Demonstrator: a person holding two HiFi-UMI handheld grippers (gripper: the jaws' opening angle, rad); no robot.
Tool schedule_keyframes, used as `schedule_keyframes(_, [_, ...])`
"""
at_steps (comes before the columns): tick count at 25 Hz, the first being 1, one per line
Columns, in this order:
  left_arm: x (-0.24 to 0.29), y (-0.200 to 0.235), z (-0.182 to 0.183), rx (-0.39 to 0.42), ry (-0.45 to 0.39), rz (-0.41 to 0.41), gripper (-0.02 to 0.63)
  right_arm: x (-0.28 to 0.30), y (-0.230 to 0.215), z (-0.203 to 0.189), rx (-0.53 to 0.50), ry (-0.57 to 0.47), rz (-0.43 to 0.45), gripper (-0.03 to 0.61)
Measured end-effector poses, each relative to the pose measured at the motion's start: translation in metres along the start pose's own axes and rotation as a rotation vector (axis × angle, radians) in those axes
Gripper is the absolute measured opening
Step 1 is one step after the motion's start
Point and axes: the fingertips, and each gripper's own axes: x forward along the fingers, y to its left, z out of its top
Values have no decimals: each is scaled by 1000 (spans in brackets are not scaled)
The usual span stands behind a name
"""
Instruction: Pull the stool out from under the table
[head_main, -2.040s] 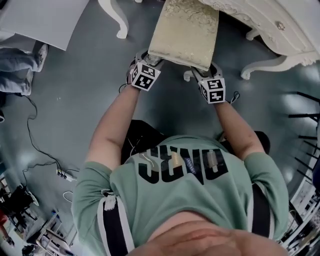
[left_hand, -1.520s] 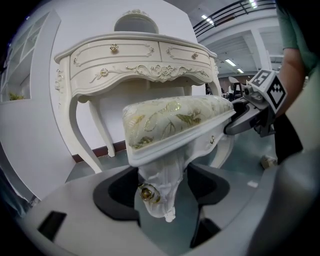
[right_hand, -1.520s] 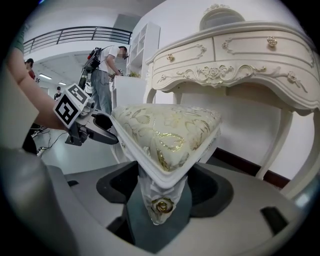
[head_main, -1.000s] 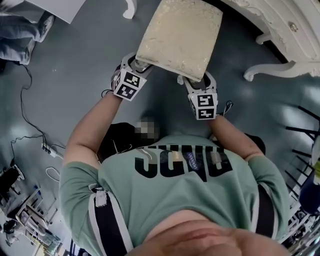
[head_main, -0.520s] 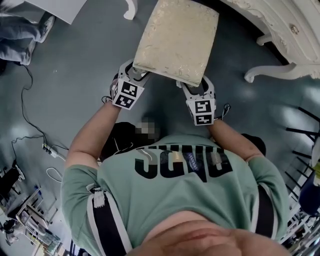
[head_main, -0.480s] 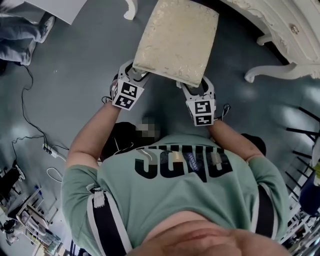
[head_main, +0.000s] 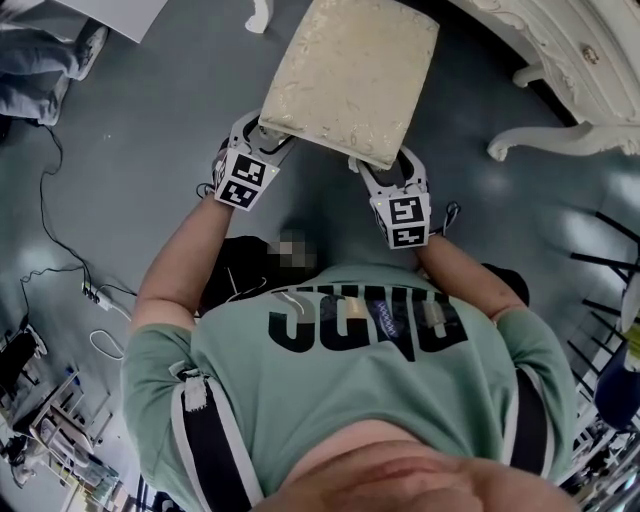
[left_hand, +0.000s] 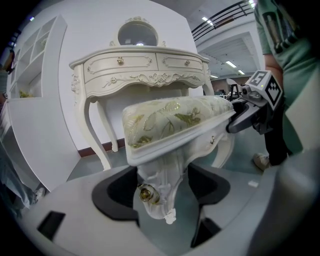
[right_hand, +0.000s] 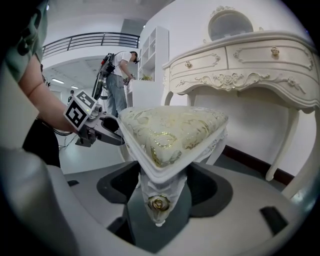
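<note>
The stool (head_main: 350, 75) has a thick rectangular cushion covered in pale cream fabric with a shiny gold and green leaf pattern. The cushion sits on a cream-white carved frame with curved legs, and each near leg has a small gold rosette at its top. In the head view the seat's longer side appears to run away from the person. It leans a little towards the upper right, so a short edge faces the person's chest and the far edge reaches the top of the picture. The stool stands over the grey floor (head_main: 150, 170) directly in front of the person. It is near the white carved dressing table (head_main: 590, 60) at the upper right, and a dark gap separates the two. Both gripper views show that table behind the stool. The left gripper (head_main: 262, 130) is clamped on the near left corner, with the top of the carved leg filling the space between its dark pads. The right gripper (head_main: 385, 165) pinches the near right corner leg in the same way, its jaws set wide around the leg. Whether the stool's feet touch the floor cannot be told.
</note>
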Motion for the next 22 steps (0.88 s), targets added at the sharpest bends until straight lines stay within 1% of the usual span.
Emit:
schedule_keyframes(4, [2,6,9,3,-14,15,325,4,-4,3,-20,-26,35,302])
schedule_keyframes(10, [0,4,9,12,-52,17,328,2,-3,2,-35,-59,76,305])
schedule_keyframes(12, [0,4,9,12,-64,19,328,1,-2,1,-42,-65,103,305])
schedule_keyframes(15, [0,4,9,7,-68,18,328,0,-6,-4,-18,-61,149,305])
schedule_keyframes(17, [1,4,9,2,-70,16,331,-3,-13,-5,-3,-72,160,311])
schedule_keyframes(19, [2,3,9,-6,-62,18,336,-7,-16,-5,-14,-87,176,318])
schedule_keyframes(22, [5,5,9,-24,-8,41,345,-12,-17,-7,-60,-76,205,318])
